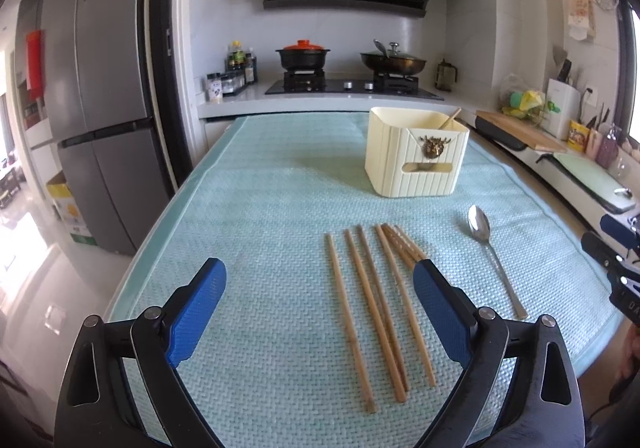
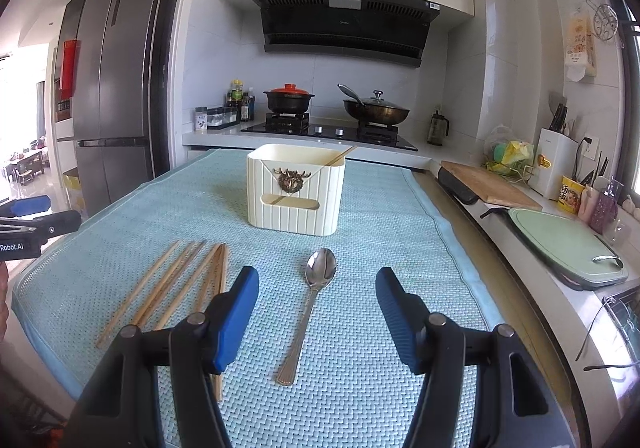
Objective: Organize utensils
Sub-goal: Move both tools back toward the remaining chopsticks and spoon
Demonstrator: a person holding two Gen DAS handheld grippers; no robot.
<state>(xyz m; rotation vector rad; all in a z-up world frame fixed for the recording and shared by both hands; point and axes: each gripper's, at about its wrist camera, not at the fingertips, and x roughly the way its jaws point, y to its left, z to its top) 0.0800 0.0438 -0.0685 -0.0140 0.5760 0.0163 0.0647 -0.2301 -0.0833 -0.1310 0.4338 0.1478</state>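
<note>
We hold two grippers over a bench covered with a light blue woven cloth (image 2: 380,208). Our right gripper (image 2: 316,284) has its blue fingers (image 2: 240,296) wide apart with nothing between the pads. The shiny metal spoon (image 2: 310,300) lies flat on the cloth in the lower middle of the right view, right in the gap between those fingers, bowl pointing away from us. Our left gripper (image 1: 320,280) also has its fingers apart and empty. In the lower middle of the left view, the brown wooden chopsticks (image 1: 372,312) lie side by side in a loose bunch, some crossing at the far end.

The cream ribbed holder box (image 2: 296,188) stands farther back, in the middle of the frame, and one chopstick already pokes out of its top.

We think the step now is picking up the spoon. To do it well, we should come down straight over the thin handle, keep the fingers level with the cloth, and squeeze the handle across its narrow side. The spoon is flat and slippery, so we should close slowly. We should also stay clear of the chopsticks just to the left.
</note>
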